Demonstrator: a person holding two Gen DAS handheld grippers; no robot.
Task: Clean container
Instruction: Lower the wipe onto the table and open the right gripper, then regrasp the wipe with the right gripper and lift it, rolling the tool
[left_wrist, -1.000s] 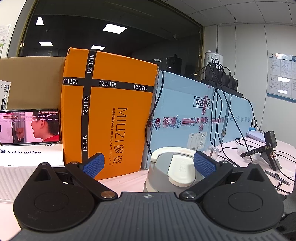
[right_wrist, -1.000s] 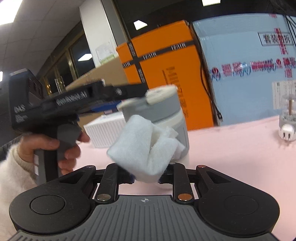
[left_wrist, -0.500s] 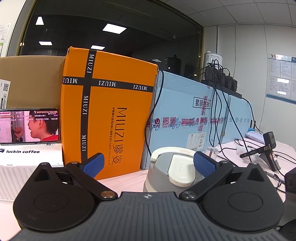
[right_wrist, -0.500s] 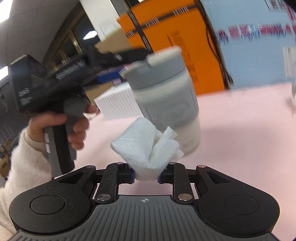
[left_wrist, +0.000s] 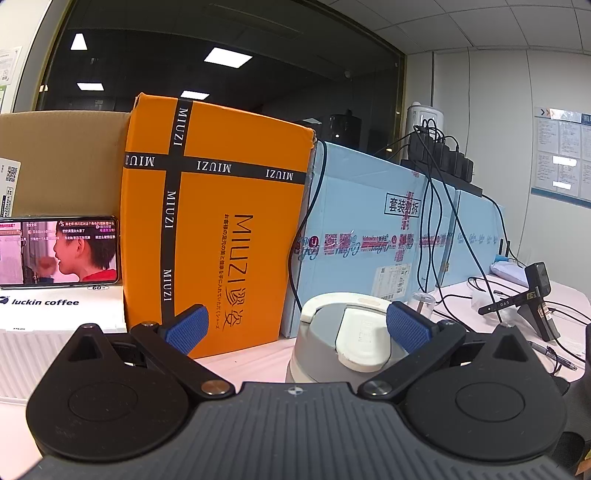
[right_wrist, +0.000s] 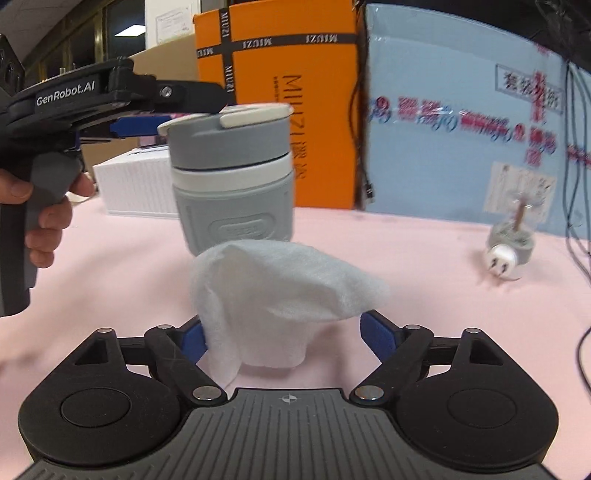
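A grey cup with a white lid stands upright on the pink table. In the left wrist view its lid lies between the jaws of my left gripper, close to the right blue pad and far from the left one, so that gripper is open. A hand holds the left gripper level at the lid. My right gripper is opening just in front of the cup. A white cloth sags loose between its jaws, leaning on the left pad.
An orange MIUZI box and a light blue box with cables stand close behind the cup. At the left are a white ribbed box and a phone. A plug adapter lies at the right, and a spare gripper stands at the far right.
The right gripper's jaws have spread wide and let go of the cloth, which has slumped and unfolded between them. That gripper has also tilted and rolled. The left gripper and the cup have stayed put.
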